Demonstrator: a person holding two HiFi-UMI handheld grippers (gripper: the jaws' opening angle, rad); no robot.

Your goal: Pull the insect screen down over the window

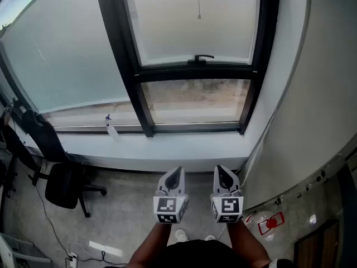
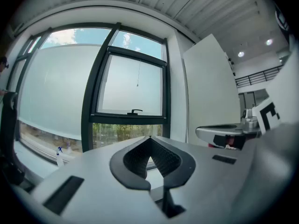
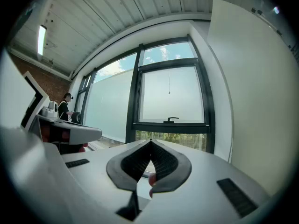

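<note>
The black-framed window (image 1: 196, 66) stands ahead of me, with a black handle (image 1: 202, 57) on its crossbar. A thin pull cord (image 1: 198, 15) hangs in front of the pale upper pane (image 1: 195, 24); the cord (image 3: 169, 91) also shows in the right gripper view. Greenery shows through the low pane (image 1: 195, 99). My left gripper (image 1: 178, 172) and right gripper (image 1: 220, 170) are side by side, level, well back from the sill. Both are shut and hold nothing. The left gripper (image 2: 150, 138) and right gripper (image 3: 150, 141) point at the window.
A spray bottle (image 1: 110, 127) stands on the white sill (image 1: 167, 149). A black office chair (image 1: 64, 183) is at the left, a white wall (image 1: 312, 94) close on the right. A red-marked clear container (image 1: 268, 223) lies on the floor. A person (image 3: 63, 107) stands far left.
</note>
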